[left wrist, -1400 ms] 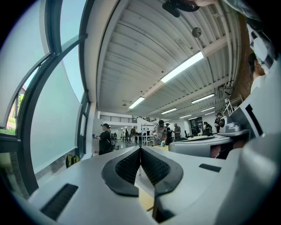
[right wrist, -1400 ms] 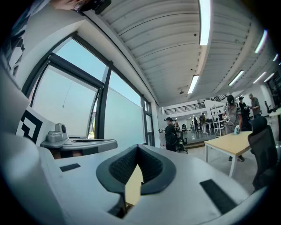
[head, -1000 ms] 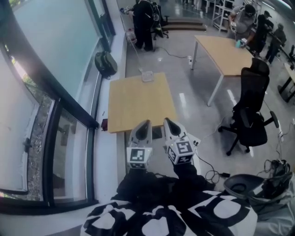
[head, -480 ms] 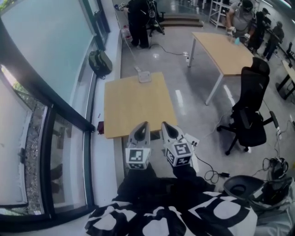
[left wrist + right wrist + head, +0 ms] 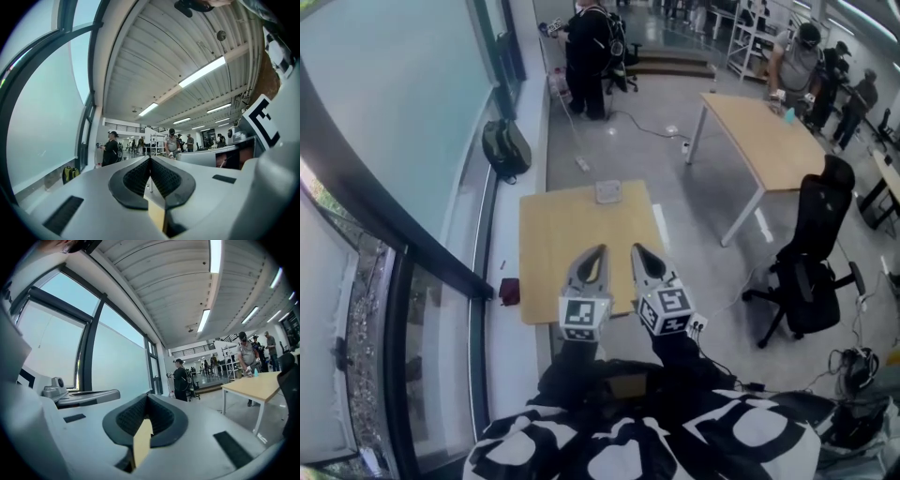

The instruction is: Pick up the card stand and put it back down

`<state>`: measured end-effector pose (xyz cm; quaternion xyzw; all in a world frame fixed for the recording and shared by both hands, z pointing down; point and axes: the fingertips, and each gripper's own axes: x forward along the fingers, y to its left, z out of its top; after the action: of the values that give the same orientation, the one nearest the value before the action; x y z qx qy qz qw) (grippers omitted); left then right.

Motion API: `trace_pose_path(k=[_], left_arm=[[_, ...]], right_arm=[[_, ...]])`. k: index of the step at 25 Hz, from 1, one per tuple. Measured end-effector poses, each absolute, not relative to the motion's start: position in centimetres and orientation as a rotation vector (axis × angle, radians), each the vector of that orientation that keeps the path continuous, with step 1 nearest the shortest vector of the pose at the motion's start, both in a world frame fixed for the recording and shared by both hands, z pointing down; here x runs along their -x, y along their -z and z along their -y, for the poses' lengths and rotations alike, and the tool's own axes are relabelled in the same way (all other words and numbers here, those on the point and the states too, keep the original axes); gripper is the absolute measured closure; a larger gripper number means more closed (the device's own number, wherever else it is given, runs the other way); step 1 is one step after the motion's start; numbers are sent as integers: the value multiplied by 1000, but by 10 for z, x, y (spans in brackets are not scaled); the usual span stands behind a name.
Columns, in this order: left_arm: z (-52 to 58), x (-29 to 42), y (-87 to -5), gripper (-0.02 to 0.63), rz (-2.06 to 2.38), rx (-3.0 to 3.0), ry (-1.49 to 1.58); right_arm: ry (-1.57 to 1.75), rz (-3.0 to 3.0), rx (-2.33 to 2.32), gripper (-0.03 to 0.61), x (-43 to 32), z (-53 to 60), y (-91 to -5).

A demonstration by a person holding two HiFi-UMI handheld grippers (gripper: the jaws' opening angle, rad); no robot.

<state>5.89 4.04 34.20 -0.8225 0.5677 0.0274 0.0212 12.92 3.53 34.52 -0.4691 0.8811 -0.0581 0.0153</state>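
The card stand [image 5: 608, 192] is a small pale square piece at the far edge of the light wooden table [image 5: 553, 234]. My left gripper [image 5: 596, 255] and right gripper [image 5: 637, 253] are held side by side over the table's near part, well short of the stand. Both point toward it. In the left gripper view the left gripper [image 5: 150, 159] has its ribbed pads closed together with nothing between them. The right gripper view shows the right gripper [image 5: 147, 397] likewise shut and empty. The stand does not show in either gripper view.
A glass window wall runs along the left, with a black backpack [image 5: 506, 148] and a small dark red object [image 5: 509, 291] at its foot. A second table [image 5: 773, 141] and a black office chair [image 5: 811, 272] stand to the right. People [image 5: 589, 52] are at the back.
The table has slid down and nearer in the head view, so the grippers now stand over its near part. Both stay side by side and shut.
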Motion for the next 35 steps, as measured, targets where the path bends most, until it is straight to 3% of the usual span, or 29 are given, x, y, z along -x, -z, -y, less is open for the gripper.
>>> trace_pose_path(k=[9,21,35], left_arm=[[27,4,-360,604,-1751,2606,-75],[81,3,-403,604,-1698,2743,-27],[148,68,-490,591,-1733,2788,274]], right_arm=[[150,-2763,1459,557,-52,23,-349],[336,-2782,1559,557,-60,74,-403],[537,-2866,1544,557,-68,129,-475]])
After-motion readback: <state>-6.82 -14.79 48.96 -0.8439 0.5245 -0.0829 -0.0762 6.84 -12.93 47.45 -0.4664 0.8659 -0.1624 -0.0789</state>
